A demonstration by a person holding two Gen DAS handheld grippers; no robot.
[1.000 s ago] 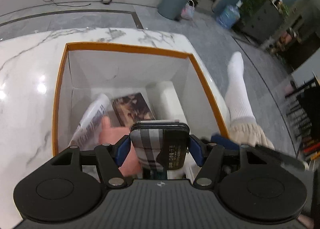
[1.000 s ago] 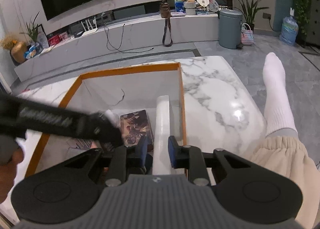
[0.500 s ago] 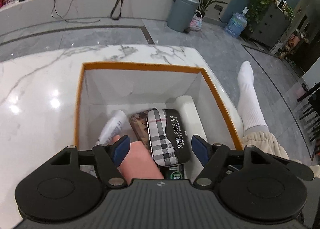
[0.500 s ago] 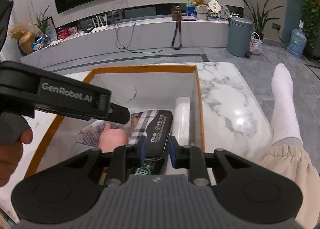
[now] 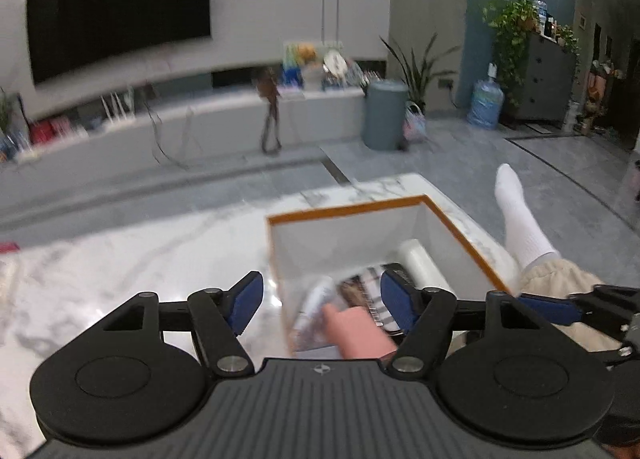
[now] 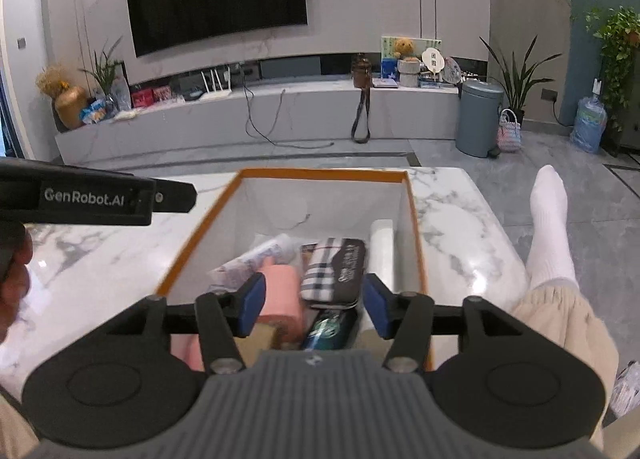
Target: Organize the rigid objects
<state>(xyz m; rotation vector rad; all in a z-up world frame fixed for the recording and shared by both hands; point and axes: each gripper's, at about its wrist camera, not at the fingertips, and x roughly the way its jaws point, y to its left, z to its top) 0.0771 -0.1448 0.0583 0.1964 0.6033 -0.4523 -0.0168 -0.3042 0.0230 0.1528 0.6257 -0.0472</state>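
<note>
Both hand-held grippers, left [image 5: 322, 303] and right [image 6: 312, 305], gape empty; only the right view shows the green can [image 6: 328, 333].

A: Look down into the orange-rimmed box [image 6: 412, 215], and it's crowded along the floor. The white roll [image 6: 380, 247] lies against the right wall, and the plaid case [image 6: 334, 271] is just beside it.

B: And left of that, the pink cylinder [image 6: 282, 295] and the printed packet [image 6: 256, 259], packed close. Not much gap between any of them.

A: The far end of the box looks bare, up by the back wall.

B: Outside, the marble tabletop [image 5: 140, 259] is wide open left of the box. Both tongs stand spread apart, nothing between them.

A: One obstacle: the left tongs [image 6: 176, 197] hang over the tabletop left of the box's left rim.
</note>
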